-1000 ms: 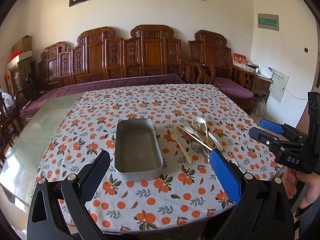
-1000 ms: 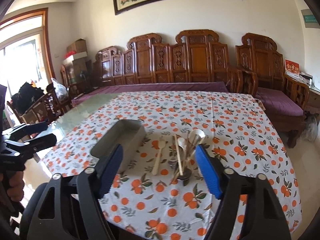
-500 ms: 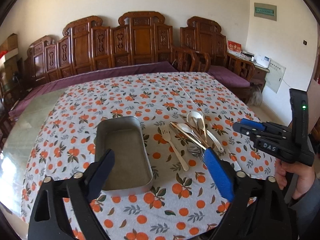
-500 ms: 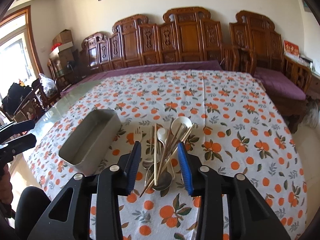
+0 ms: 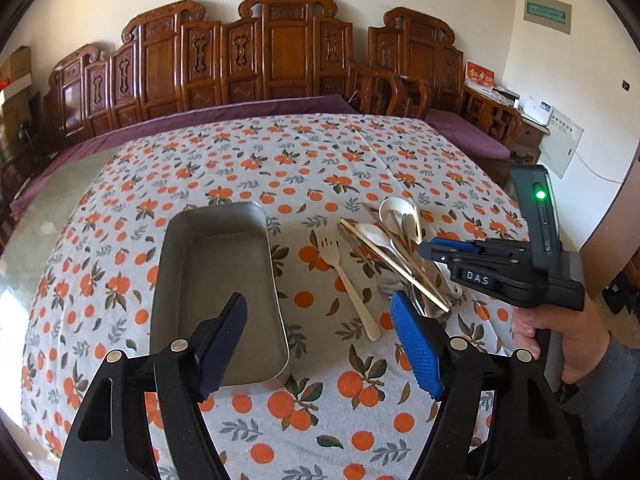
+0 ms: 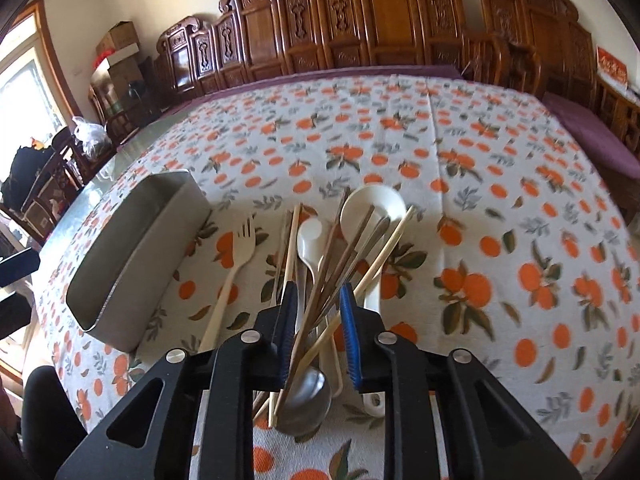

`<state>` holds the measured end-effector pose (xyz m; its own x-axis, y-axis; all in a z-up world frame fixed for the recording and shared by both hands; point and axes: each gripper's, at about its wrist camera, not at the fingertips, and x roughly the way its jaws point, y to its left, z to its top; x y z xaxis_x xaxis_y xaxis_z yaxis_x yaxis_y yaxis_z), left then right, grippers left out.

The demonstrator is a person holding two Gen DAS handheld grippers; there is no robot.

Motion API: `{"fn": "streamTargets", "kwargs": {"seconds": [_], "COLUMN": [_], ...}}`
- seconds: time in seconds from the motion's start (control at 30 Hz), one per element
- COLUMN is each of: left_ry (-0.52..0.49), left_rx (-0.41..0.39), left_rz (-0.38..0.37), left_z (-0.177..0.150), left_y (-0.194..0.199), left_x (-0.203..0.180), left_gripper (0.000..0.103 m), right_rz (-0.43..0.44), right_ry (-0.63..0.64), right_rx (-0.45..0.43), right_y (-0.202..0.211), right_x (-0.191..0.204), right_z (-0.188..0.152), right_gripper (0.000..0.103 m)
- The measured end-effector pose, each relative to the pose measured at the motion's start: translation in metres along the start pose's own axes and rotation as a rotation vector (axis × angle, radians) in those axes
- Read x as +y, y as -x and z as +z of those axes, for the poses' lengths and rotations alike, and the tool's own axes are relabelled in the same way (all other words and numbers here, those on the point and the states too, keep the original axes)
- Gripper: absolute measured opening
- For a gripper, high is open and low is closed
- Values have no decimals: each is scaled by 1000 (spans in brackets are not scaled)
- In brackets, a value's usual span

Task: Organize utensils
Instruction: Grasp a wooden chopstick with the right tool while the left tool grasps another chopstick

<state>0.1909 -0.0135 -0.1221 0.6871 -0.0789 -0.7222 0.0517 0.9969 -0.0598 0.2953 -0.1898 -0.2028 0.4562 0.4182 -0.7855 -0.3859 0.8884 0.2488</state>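
On the bench (image 5: 224,148) an empty metal tray (image 5: 218,288) is seen left of a heap of utensils (image 6: 344,248), whose long axes run away from the right hand-held gripper (image 6: 318,322), narrowed around the chopsticks without clear contact, while the left hand-held gripper (image 5: 320,344) is held wide open, empty, farther off.

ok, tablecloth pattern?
The tablecloth is white with orange fruits and grey-green leaves; it shows best in the left wrist view.

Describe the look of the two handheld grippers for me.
Both are black plastic frames with silver pivot screws and textured blue finger pads. The right gripper carries white "DAS" lettering and a lit green LED on its upright handle, held by a bare hand in a grey sleeve.
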Motion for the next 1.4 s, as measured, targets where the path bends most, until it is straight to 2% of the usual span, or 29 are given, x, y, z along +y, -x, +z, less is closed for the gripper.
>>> {"fn": "streamTargets", "kwargs": {"seconds": [0.17, 0.4, 0.47, 0.53, 0.6, 0.93, 1.0, 1.27, 1.4], "left_ry": [6, -1, -3, -5, -10, -33, -34, -7, 18], "left_rx": [25, 37, 40, 41, 42, 68, 74, 135, 185], "left_rz": [5, 13, 14, 12, 13, 22, 21, 2, -6], "left_z": [-4, -3, -3, -3, -3, 6, 11, 32, 39], "left_y": [-11, -20, -22, -24, -25, -46, -54, -101, -130], "left_x": [0, -6, -9, -11, -15, -30, -36, -59, -68], "left_gripper": [71, 71, 71, 71, 71, 71, 69, 47, 41], "right_rz": [24, 30, 35, 24, 20, 63, 61, 21, 8], "right_ry": [-40, -40, -41, -30, -24, -61, -74, -119, -150], "right_rx": [29, 56, 68, 73, 75, -42, -54, -42, -38], "right_y": [-15, -14, -13, -13, -11, 32, 36, 30, 28], "right_x": [-6, -4, -5, -5, -6, -30, -37, -61, -73], "right_z": [-4, -8, -9, -10, -10, 1, 3, 0, -1], "right_gripper": [20, 16, 14, 6, 6, 6, 6, 6, 6]}}
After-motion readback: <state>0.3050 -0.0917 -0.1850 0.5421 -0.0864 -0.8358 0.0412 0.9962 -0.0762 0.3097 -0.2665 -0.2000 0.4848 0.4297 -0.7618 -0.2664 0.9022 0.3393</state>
